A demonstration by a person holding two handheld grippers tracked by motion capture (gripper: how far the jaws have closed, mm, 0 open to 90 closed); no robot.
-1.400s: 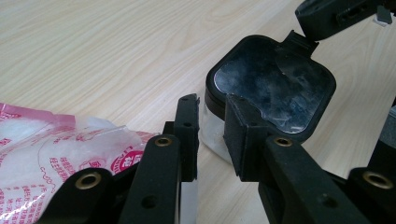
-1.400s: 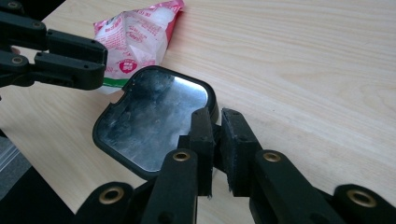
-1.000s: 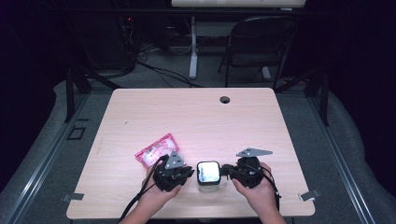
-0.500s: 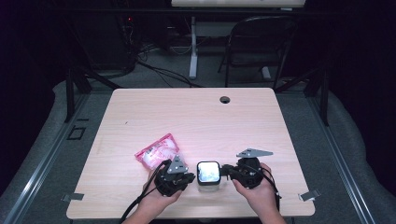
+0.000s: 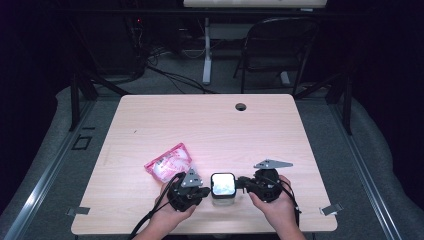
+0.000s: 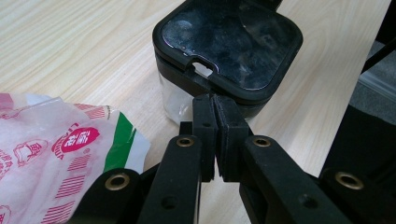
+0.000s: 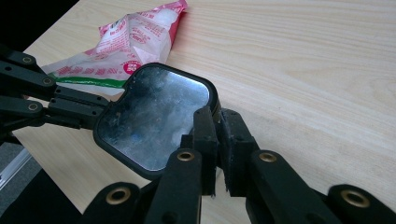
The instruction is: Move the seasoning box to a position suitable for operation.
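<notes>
A small clear box with a glossy black lid [image 5: 223, 187] stands near the table's front edge, between my two grippers. My left gripper [image 5: 206, 189] sits at its left side. Its jaws have just been closing and are shut, tips [image 6: 215, 100] against the lid's rim [image 6: 229, 42] just below a small notch, with nothing seen between the pads. My right gripper [image 5: 241, 184] is shut too, its tips [image 7: 218, 114] resting at the lid's [image 7: 154, 121] opposite edge. A pink and white snack bag [image 5: 167, 162] lies just behind the left gripper.
The wooden table [image 5: 210, 125] has a cable hole [image 5: 241, 106] near its far edge. Behind the table stand a folding chair [image 5: 280, 45] and a desk leg among floor cables. The snack bag [image 6: 56, 154] lies close to the left jaws.
</notes>
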